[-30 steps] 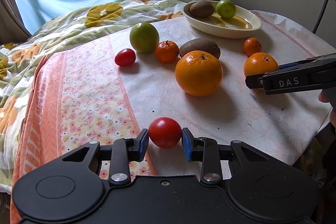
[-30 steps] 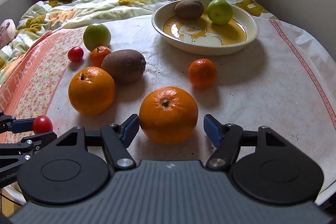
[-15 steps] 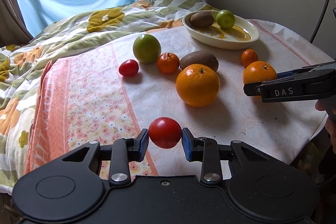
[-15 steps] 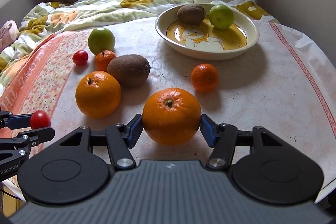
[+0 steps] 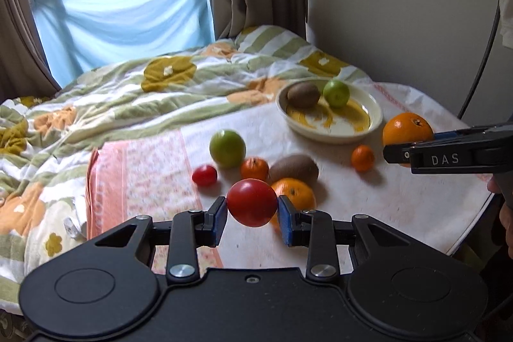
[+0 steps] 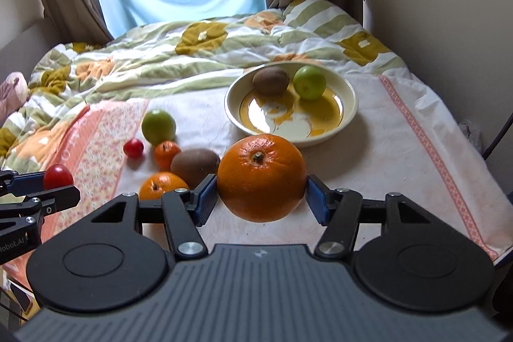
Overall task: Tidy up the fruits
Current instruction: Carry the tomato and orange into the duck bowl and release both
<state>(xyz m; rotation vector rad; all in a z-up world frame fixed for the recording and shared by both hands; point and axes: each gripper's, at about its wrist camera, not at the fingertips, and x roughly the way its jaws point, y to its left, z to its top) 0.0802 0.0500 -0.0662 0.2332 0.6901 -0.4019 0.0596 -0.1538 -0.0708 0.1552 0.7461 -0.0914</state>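
**Both grippers loaded, fruit held clear of the cloth**

Your left gripper (image 5: 252, 212) has its blue pads clamped on a round red tomato (image 5: 251, 202), which hangs above the white and pink floral tablecloth (image 5: 368, 204). Your right gripper (image 6: 261, 194) has its jaws pressed on either side of a large round orange (image 6: 261, 177), which is also held off the cloth, stem end up.

On the cloth below lie a green apple (image 6: 158, 126), a small red cherry tomato (image 6: 133, 148), a small mandarin (image 6: 166, 153), a brown fuzzy kiwi (image 6: 195, 167) and a second large orange (image 6: 162, 185), grouped closely together. Another small mandarin (image 5: 362, 157) sits apart, nearer the cream shallow bowl (image 6: 348, 114). That bowl holds a second kiwi (image 6: 270, 80) and a second green apple (image 6: 309, 82), side by side at its far edge.
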